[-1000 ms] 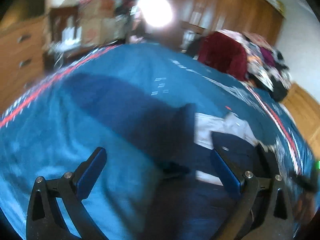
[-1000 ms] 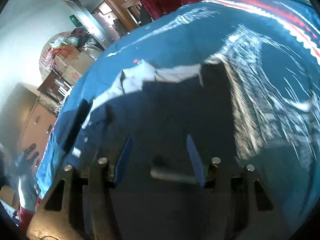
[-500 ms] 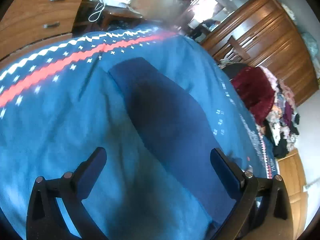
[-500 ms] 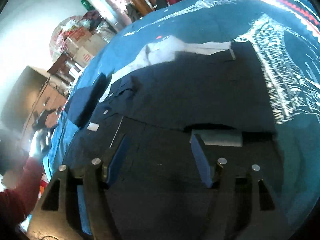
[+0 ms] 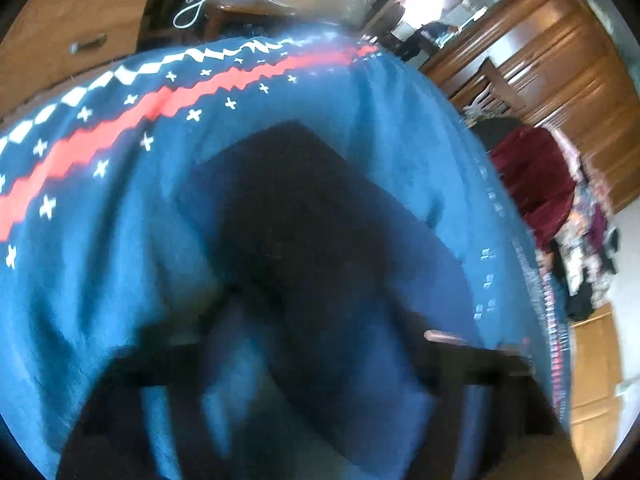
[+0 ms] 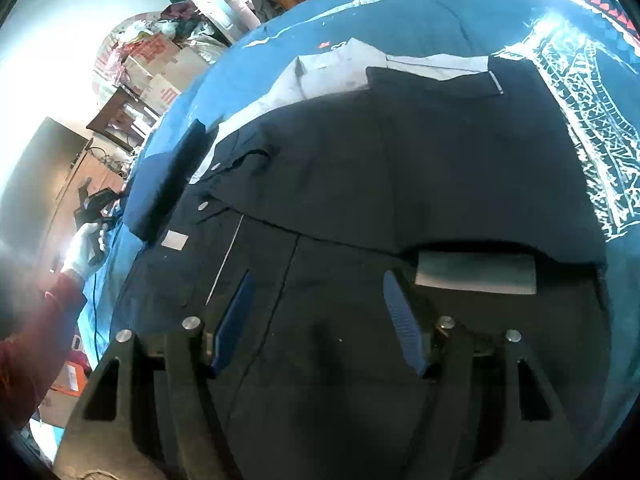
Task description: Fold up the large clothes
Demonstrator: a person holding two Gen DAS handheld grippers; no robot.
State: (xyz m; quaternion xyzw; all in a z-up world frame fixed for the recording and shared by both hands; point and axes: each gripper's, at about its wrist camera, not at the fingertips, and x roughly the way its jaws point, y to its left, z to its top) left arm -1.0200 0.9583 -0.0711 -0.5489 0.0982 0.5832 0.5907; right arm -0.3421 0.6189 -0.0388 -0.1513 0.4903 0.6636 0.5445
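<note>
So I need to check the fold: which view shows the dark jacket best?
The right wrist view: the dark jacket lies sharp across the blue blanket, light lining showing at its far edge, below the open right gripper. The left wrist view is motion-blurred and shows only a dark sleeve-like strip.

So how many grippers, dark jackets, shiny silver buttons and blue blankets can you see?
Grippers: 2, the right gripper and the left gripper
Dark jacket: 1
Silver buttons: 2, one silver button and another below it
Blue blanket: 1
Total: 6
</note>
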